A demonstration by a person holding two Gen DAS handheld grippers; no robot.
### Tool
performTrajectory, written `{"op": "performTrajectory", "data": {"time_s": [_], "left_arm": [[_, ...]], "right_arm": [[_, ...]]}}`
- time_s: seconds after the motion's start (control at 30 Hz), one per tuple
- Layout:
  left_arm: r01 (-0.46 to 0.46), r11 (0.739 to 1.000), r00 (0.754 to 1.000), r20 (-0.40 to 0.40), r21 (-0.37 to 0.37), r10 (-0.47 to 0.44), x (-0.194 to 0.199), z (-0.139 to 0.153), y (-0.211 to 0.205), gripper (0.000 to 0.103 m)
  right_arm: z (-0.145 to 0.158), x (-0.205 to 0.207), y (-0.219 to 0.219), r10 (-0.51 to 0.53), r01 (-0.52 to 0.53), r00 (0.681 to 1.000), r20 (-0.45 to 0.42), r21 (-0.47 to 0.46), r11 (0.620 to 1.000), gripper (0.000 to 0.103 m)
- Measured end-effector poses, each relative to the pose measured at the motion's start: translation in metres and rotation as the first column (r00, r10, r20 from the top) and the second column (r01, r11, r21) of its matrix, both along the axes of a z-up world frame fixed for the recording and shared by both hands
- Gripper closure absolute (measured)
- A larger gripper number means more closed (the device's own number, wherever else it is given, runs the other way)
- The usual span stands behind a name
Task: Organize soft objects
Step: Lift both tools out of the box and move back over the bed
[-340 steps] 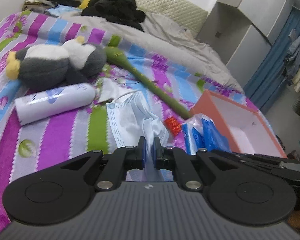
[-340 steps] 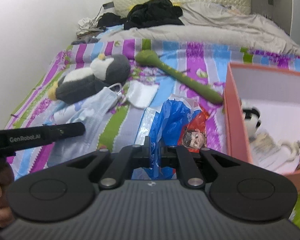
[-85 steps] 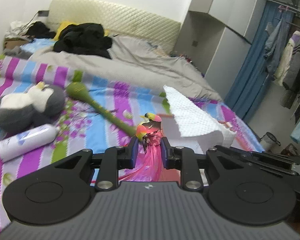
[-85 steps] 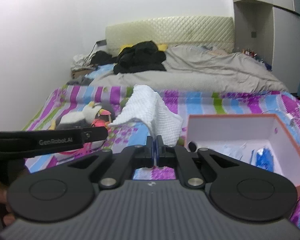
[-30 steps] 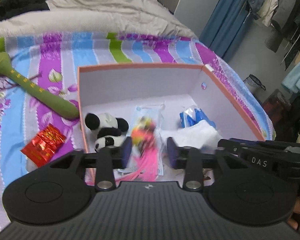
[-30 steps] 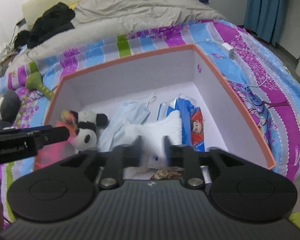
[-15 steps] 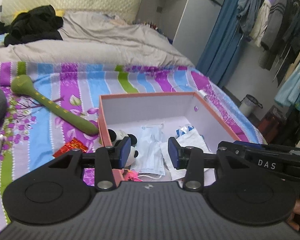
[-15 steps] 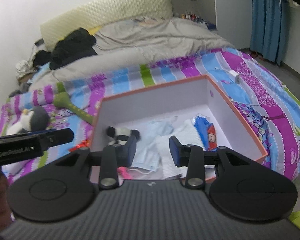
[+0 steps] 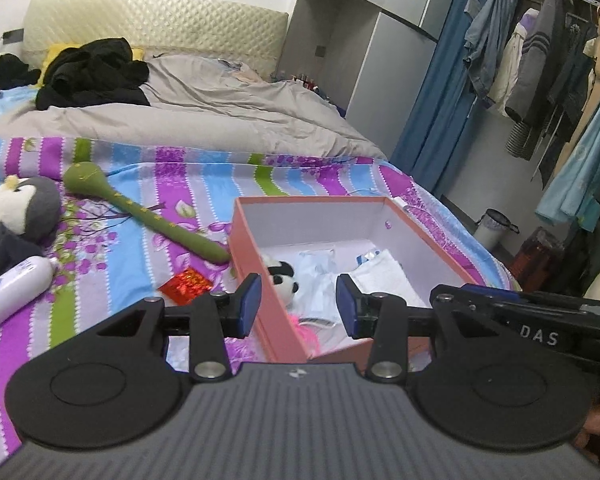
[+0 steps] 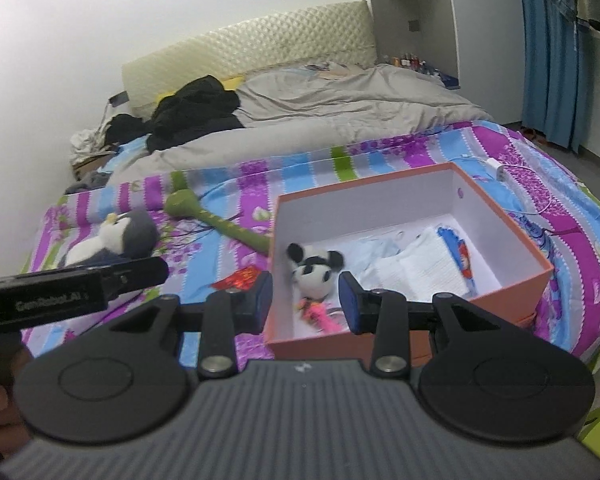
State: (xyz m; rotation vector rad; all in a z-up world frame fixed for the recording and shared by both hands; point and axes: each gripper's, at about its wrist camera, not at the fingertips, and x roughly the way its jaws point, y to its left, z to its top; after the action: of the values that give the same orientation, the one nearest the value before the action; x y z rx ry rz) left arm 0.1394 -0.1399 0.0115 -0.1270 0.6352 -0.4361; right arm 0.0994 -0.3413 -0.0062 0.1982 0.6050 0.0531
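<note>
Both grippers hang above the near edge of the bed [image 9: 112, 280], and both are released with nothing between the pads. The left gripper [image 9: 298, 305] has its jaws spread over the near left corner of the box [image 9: 260, 280]. The right gripper [image 10: 305, 305] stands apart in the same way over the box's near wall [image 10: 312, 346].

The box sits on the striped cover toward the bed's right edge, open at the top. Inside it, by the left wall, lies a panda [image 10: 316, 268]. Just in front of the panda, in the near left corner, is a pink toy [image 10: 320, 316]. A pale blue mask [image 10: 374, 250] lies in the middle of the floor, with a white cloth [image 10: 428, 268] beside it to the right. Against the right wall shows a blue packet [image 10: 456, 246], partly under the cloth as far as the view tells.

Outside the box, on the cover to its left, a green stick [image 9: 152, 216] lies aslant, its thin end touching or nearly touching the box's left wall. A red packet [image 9: 186, 285] lies near the box's near left corner. Farther left are a penguin [image 9: 16, 216] and, nearer the bed's near edge, a white bottle [image 9: 12, 292]. A grey quilt [image 9: 188, 120] and black clothes [image 9: 92, 72] cover the head end of the bed.
</note>
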Motion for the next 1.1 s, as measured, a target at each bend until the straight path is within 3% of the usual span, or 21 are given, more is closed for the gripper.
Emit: {"op": "performTrajectory", "data": {"time_s": [0.57,0.7,1.1], "left_arm": [[-0.084,0.996,0.996,0.028,0.010,0.084,-0.080,-0.023,0.064,0.056],[-0.119,0.993,0.992,0.049,0.014,0.118,-0.088,-0.032,0.074,0.056],[-0.178,0.984,0.983,-0.036,0.027,0.179,-0.083,-0.071,0.107,0.056]], "right_arm": [[-0.034,-0.048,0.056,0.081,-0.081,0.997,0.005,0.042,0.996,0.064],[-0.044,-0.057,0.068,0.111,-0.111,0.994,0.022,0.008,0.994,0.064],[-0.068,-0.044,0.088,0.129,-0.128,0.991,-0.028,0.039,0.991,0.064]]}}
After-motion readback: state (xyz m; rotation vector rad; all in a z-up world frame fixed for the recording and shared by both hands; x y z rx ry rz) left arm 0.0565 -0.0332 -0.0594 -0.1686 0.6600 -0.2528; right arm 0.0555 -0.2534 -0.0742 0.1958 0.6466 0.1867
